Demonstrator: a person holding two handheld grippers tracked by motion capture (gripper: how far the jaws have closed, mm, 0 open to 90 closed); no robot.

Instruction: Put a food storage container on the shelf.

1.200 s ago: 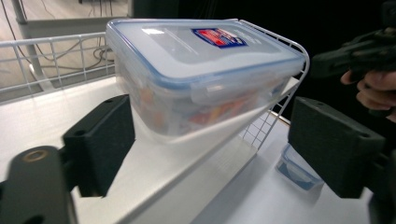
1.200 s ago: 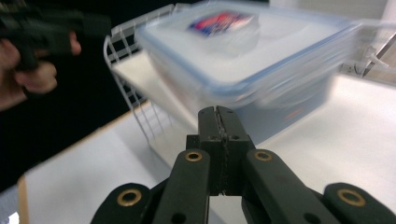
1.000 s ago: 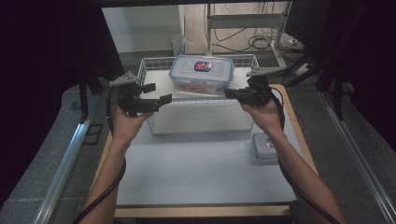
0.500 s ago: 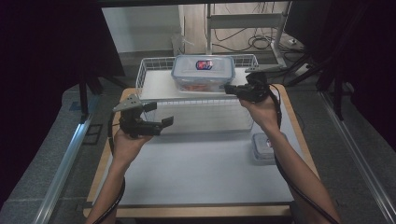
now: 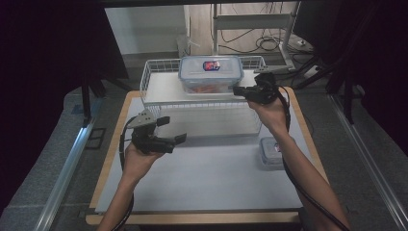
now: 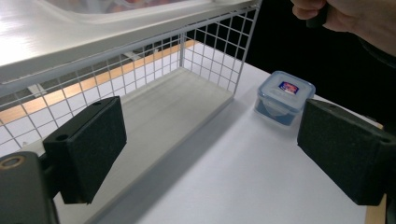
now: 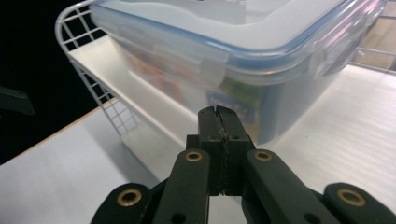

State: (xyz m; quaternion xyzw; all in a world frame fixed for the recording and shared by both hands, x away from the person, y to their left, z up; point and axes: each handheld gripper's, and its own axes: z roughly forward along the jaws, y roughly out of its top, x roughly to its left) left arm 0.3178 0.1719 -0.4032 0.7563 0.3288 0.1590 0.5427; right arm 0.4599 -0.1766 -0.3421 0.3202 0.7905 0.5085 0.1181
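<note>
So the right gripper (image 5: 239, 90) was parked up at the top shelf of the white wire rack (image 5: 202, 103), its jaws pressed flat together with nothing between them, the tips right at the near side of the big clip-lid food container (image 5: 210, 73). In the right gripper view those closed tips (image 7: 218, 122) sat just short of the container's wall (image 7: 280, 93); I honestly couldn't tell if they were touching it or a hair off. Looked to me like a nudge job, pushing the box along the shelf with closed tips rather than grabbing it.

The left gripper (image 5: 171, 131) hung low over the white table mat (image 5: 207, 178), in front of the rack's lower left corner, jaws spread wide and holding nothing. In the left gripper view its two black pads (image 6: 91, 140) framed the empty lower shelf (image 6: 154, 116), with the small lidded container (image 6: 285, 96) farther off on the mat. In the high view that little box (image 5: 272, 152) sat by the right forearm, beside the rack's right end.

My guess was that the small box was next: the left gripper would need to swing across and line both pads up on its sides before squeezing. The big one stayed on the top shelf, toward its middle.
</note>
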